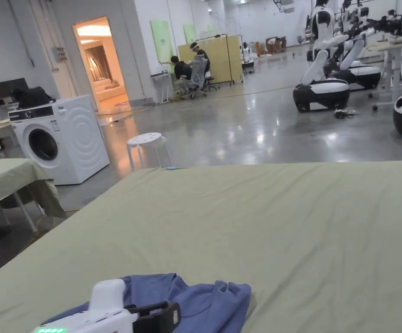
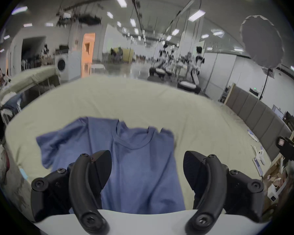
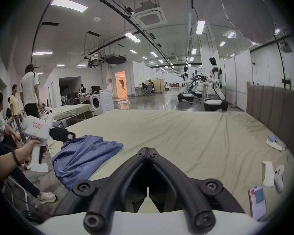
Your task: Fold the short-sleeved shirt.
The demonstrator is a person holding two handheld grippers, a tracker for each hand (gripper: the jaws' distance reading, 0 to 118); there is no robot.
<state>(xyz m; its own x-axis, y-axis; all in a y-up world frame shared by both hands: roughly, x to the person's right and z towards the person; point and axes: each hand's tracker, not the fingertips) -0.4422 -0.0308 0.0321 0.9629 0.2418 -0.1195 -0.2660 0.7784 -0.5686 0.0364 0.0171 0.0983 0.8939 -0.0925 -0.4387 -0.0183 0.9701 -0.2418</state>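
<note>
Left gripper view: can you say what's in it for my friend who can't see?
A blue shirt lies crumpled on a pale green bed, and the left gripper hovers over it with fingers spread wide open.

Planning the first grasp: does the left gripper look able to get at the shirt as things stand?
Probably yes. The left gripper is open right over the shirt, which lies rumpled on the sheet, with nothing between them.
</note>
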